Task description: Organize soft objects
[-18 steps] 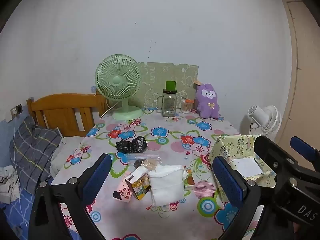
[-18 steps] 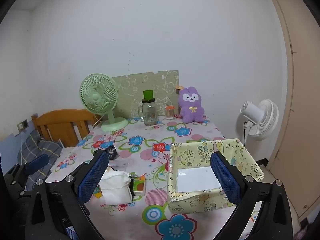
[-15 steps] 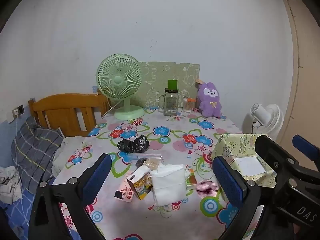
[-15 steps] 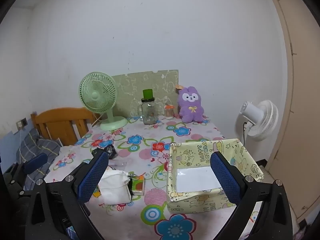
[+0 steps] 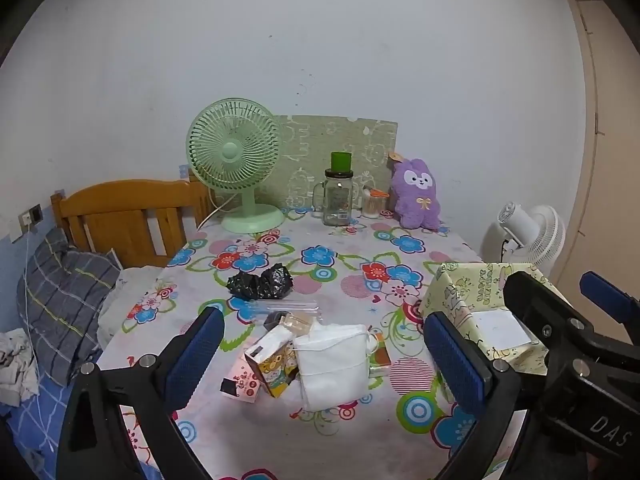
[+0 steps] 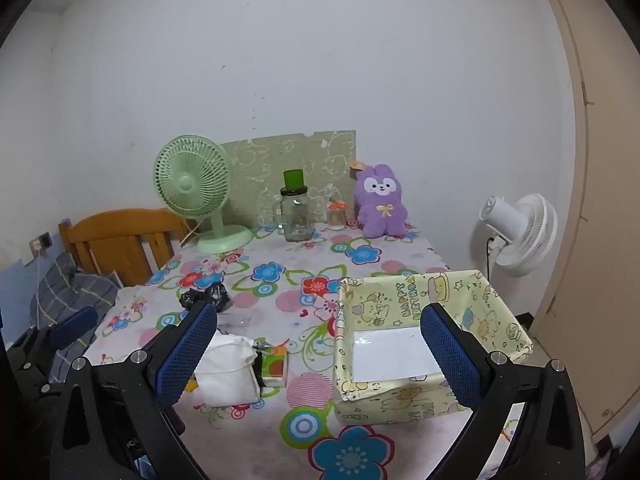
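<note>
Flowered cloth covers the table (image 5: 328, 432) in front of you, and the soft things sit in a small heap near its front edge: a white mask pack (image 5: 334, 360) lying against a small carton (image 5: 272, 360), with a crumpled black bag (image 5: 260, 282) a little farther back. The yellow paper box (image 6: 416, 396) stands to the right of the heap, open at the top, with nothing in it but its white base.

Your left gripper (image 5: 320, 354) hangs above the heap with its fingers spread wide and nothing between them; your right gripper (image 6: 316, 354) is likewise spread and empty, above the gap between heap and box.

Watch the crowding. The mask pack touches the carton and a green-and-orange packet (image 6: 274, 364), so a wide pinch will likely drag a hard neighbour along. The pack looks limp, so a shallow grip at one edge may let it sag and slip out. The box's thin walls could buckle or slide if you bump them. The black bag rests beside a clear plastic sleeve (image 5: 288, 305) that could lift with it.
</note>
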